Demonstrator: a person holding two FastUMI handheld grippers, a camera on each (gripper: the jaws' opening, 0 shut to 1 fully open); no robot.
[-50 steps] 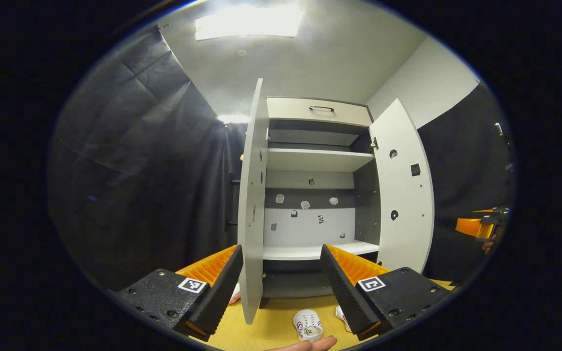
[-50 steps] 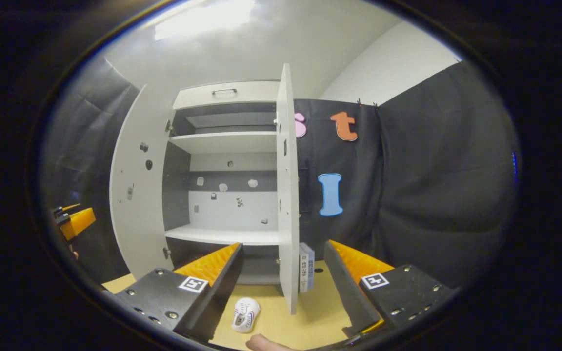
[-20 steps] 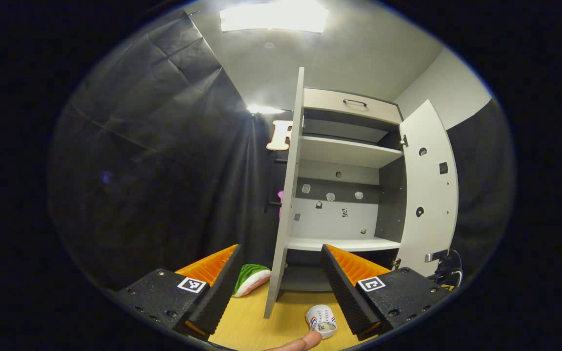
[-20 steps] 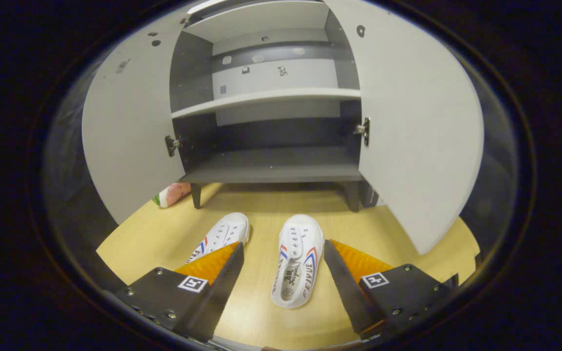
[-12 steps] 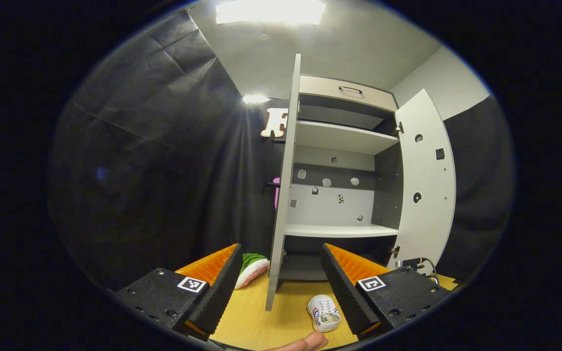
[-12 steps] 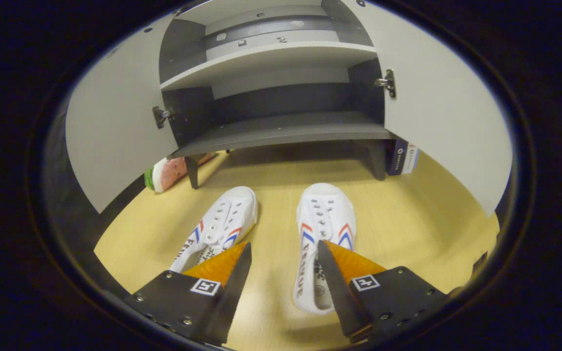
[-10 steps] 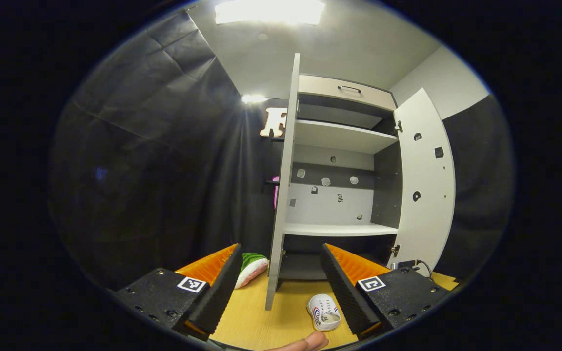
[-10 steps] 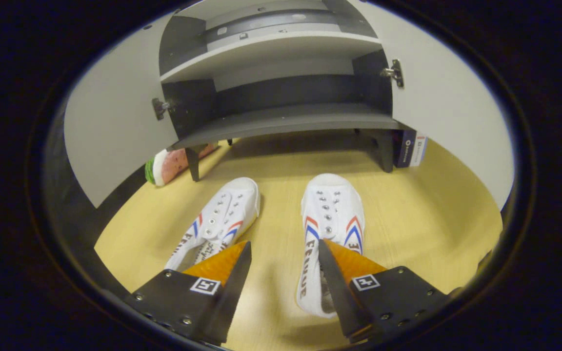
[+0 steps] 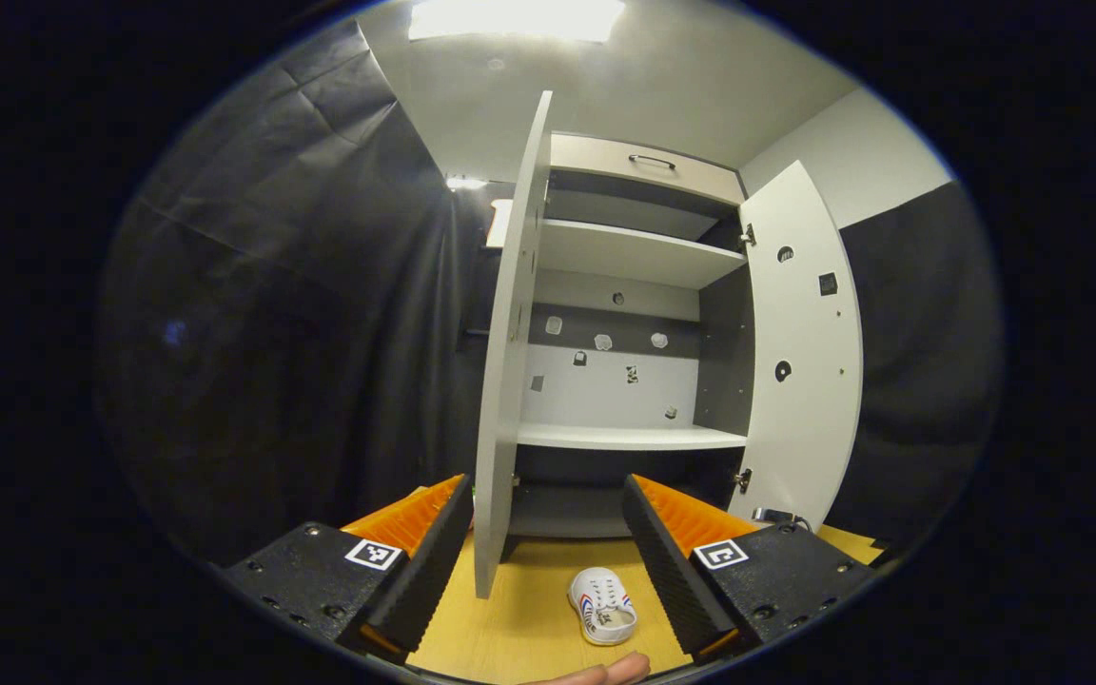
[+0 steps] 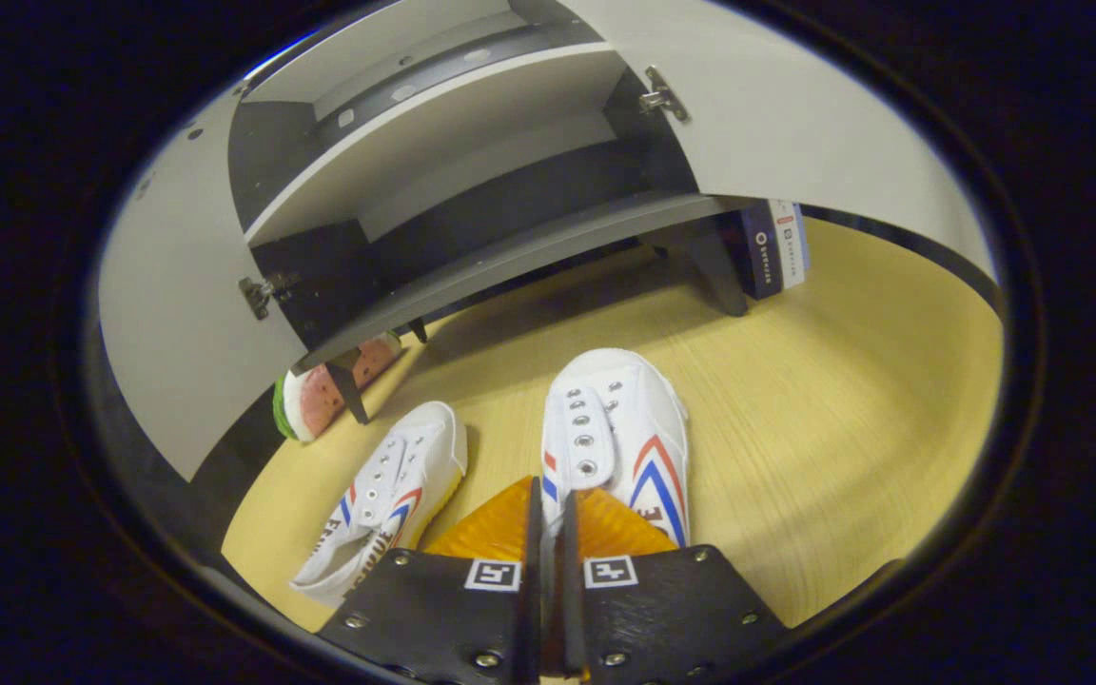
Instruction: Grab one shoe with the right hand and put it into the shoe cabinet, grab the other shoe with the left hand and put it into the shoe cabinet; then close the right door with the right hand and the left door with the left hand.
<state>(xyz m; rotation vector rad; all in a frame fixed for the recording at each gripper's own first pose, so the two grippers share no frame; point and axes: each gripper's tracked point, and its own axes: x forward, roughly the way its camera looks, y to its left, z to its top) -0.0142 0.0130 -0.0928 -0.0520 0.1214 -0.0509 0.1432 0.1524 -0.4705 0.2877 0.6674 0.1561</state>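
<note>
Pinching w/ the right gripper [image 10: 551,518]: jaws drawn almost together at the heel-side collar of the right-hand shoe [image 10: 616,440], which is sitting flat on the wooden floor [image 10: 843,381] in front of the shoe cabinet [image 10: 472,243]. Contact hidden under the fingers, so cannot tell how much fabric is caught. Other shoe [image 10: 386,495] lying just beside it, angled. Left gripper [image 9: 540,561] hovering w/ jaws wide apart, gripping nothing, facing the cabinet, both doors open. Risks, in my judgement: thin pinch slipping on lift; dangling toe catching the bottom shelf edge.
</note>
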